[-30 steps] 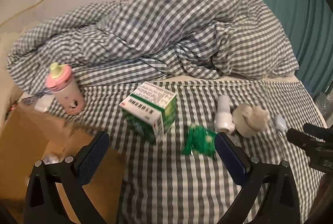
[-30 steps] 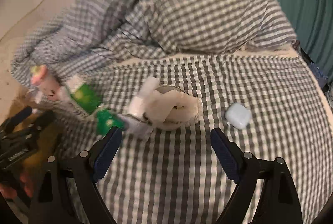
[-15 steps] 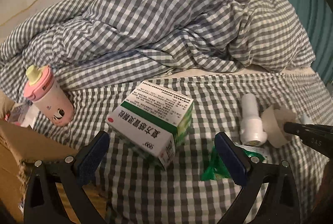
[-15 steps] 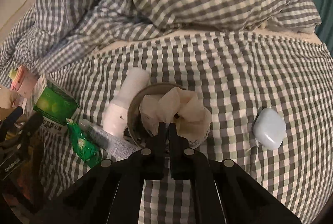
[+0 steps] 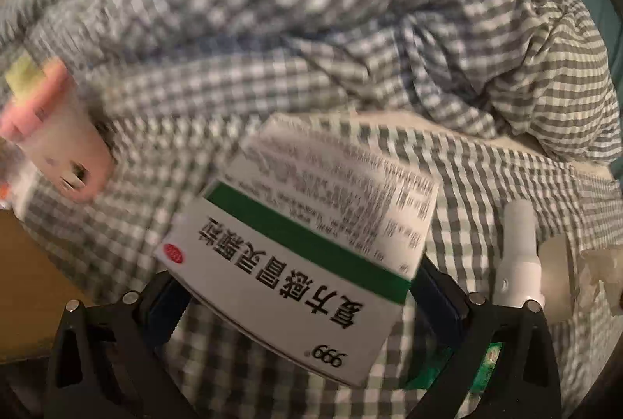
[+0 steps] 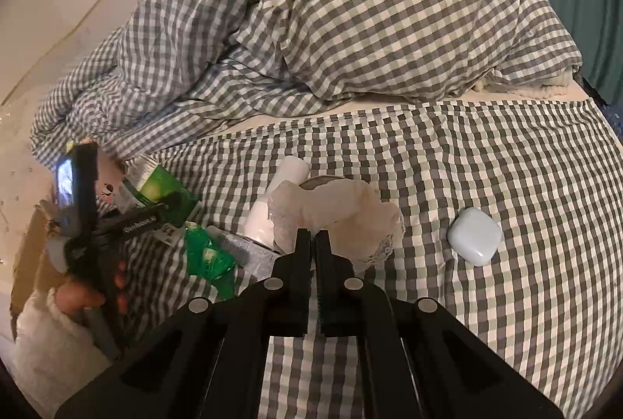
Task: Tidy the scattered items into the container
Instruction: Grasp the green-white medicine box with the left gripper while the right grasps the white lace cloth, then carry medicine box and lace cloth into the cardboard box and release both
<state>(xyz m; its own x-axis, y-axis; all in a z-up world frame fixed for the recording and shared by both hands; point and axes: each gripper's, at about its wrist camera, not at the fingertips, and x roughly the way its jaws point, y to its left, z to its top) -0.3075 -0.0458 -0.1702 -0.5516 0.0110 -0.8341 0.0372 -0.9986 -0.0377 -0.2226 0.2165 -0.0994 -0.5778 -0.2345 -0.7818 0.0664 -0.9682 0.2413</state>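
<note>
A white and green medicine box (image 5: pixel 303 247) lies on the checked sheet between the fingers of my left gripper (image 5: pixel 301 292). Its jaws are closing around the box, and the pads stand at its two sides without a clear press. My right gripper (image 6: pixel 313 236) is shut on a crumpled cream tissue (image 6: pixel 335 212), which rises off a round ring beneath it. Beside the tissue lie a white tube (image 6: pixel 280 201) and a green sachet (image 6: pixel 208 259). A pale earbud case (image 6: pixel 473 242) rests to the right. The brown cardboard container (image 5: pixel 23 275) sits at the bed's left edge.
A pink cup with a yellow spout (image 5: pixel 58 142) stands left of the medicine box, near the container. A bunched checked duvet (image 6: pixel 350 22) fills the back of the bed. A person's hand (image 6: pixel 78 298) holds the left gripper. A teal curtain hangs at the far right.
My left gripper dropped down and forward over the medicine box, which now sits between its fingers. My right gripper closed on the tissue, which now stands a little higher.
</note>
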